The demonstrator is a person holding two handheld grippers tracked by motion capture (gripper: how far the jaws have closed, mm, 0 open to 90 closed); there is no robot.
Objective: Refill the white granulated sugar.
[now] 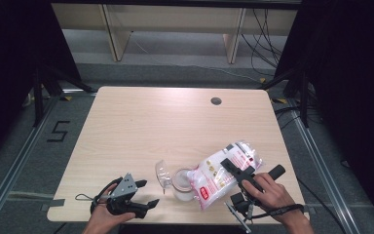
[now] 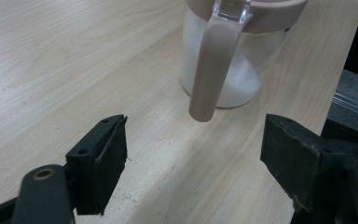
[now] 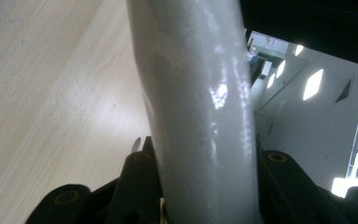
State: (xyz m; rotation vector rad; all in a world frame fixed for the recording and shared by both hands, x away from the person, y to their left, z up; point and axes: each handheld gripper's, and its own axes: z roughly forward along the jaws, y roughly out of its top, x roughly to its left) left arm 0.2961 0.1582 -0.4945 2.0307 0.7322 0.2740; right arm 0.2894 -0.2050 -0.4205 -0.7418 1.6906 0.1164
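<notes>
gripping a soft white bag (image 1: 224, 171) at its near end, the right tool (image 1: 239, 176) has its jaws pressed into the plastic from both sides, and in the right gripper view the bag (image 3: 200, 107) bulges up between them. the bag is tilted with its left, lower end over the open jar (image 1: 182, 184), which stands on the desk (image 1: 141, 122) at its near edge, lid flipped open to the left. the left tool (image 1: 146, 192) rests wide and holding nothing, just left of the jar (image 2: 233, 60). the bag looks floppy, slick and fairly heavy with grains, so it may sag or slip; a hold across a gathered end seems safest. the jar seems stiff and steady, best held by its handle (image 2: 212, 70).
</notes>
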